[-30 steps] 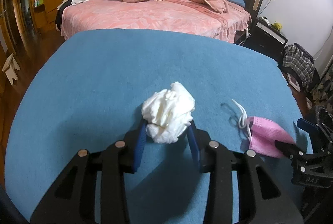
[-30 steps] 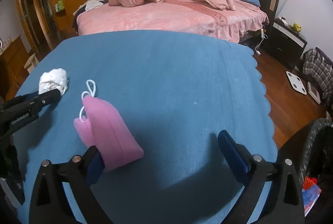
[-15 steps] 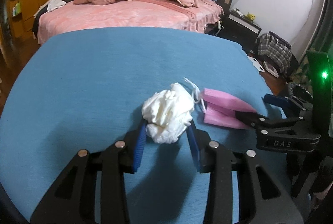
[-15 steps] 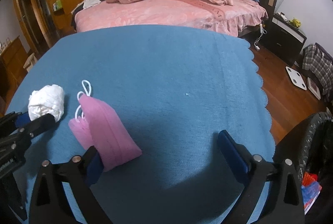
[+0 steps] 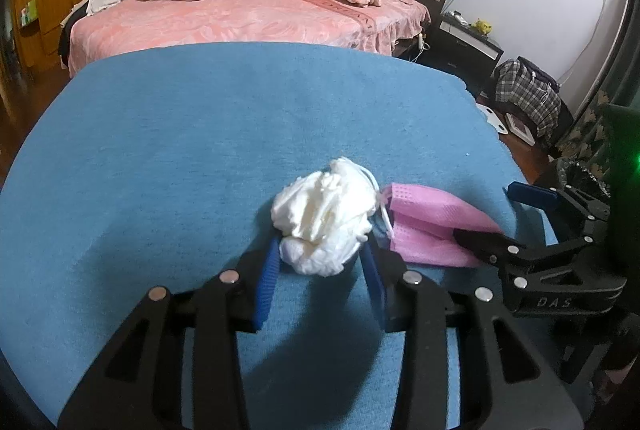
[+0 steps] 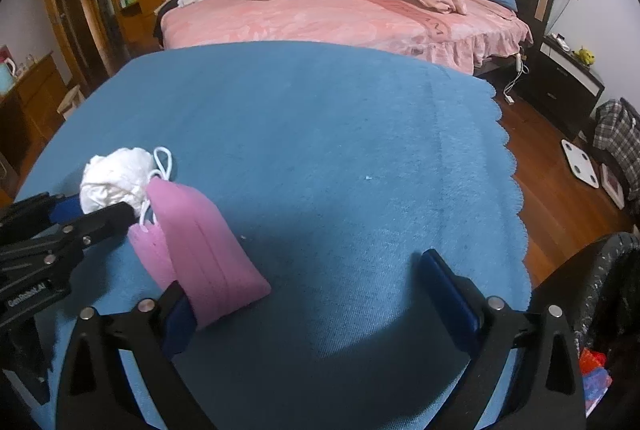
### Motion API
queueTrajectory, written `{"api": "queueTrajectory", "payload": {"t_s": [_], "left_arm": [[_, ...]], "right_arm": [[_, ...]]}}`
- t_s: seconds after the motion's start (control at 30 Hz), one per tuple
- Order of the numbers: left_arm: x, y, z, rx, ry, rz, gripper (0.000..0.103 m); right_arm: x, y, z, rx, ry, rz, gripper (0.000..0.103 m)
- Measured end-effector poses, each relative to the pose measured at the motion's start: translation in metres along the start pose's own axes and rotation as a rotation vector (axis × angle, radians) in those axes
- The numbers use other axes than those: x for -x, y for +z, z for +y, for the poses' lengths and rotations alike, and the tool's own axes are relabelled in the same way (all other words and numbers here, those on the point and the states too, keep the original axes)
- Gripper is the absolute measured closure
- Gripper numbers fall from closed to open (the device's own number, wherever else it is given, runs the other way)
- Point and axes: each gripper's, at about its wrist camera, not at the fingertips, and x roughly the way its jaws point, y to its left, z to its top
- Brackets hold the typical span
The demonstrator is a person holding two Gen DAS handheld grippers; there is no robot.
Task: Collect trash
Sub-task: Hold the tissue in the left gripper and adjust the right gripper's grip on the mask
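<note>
Left tool (image 5: 320, 262) grips the white tissue wad (image 5: 324, 216) between its blue pads, centre frame, above the blue desk (image 5: 200, 150). Right tool (image 6: 316, 294) stands wide; its left finger touches the pink mask (image 6: 200, 246), lower left of its frame. Mask and wad touch. Pink bed (image 6: 340, 18) behind.

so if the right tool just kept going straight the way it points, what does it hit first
Probably nothing close. The right tool is open, with the pink mask against its left finger, off-centre. Between the fingers lies only bare blue tablecloth, then the bed beyond, though depth is unclear.
</note>
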Motion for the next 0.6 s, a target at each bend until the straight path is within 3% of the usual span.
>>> {"api": "queueTrajectory", "payload": {"t_s": [0.3,0.6], "left_arm": [[0.012,-0.003,-0.012,-0.025,-0.092,-0.015,0.066],[-0.006,-0.006,-0.020,-0.076,-0.064,0.043,0.066]], "right_arm": [[-0.003,0.000,0.003,0.004,-0.012,0.004,0.006],[-0.001,-0.001,0.003,0.011,-0.001,0.006,0.005]]}}
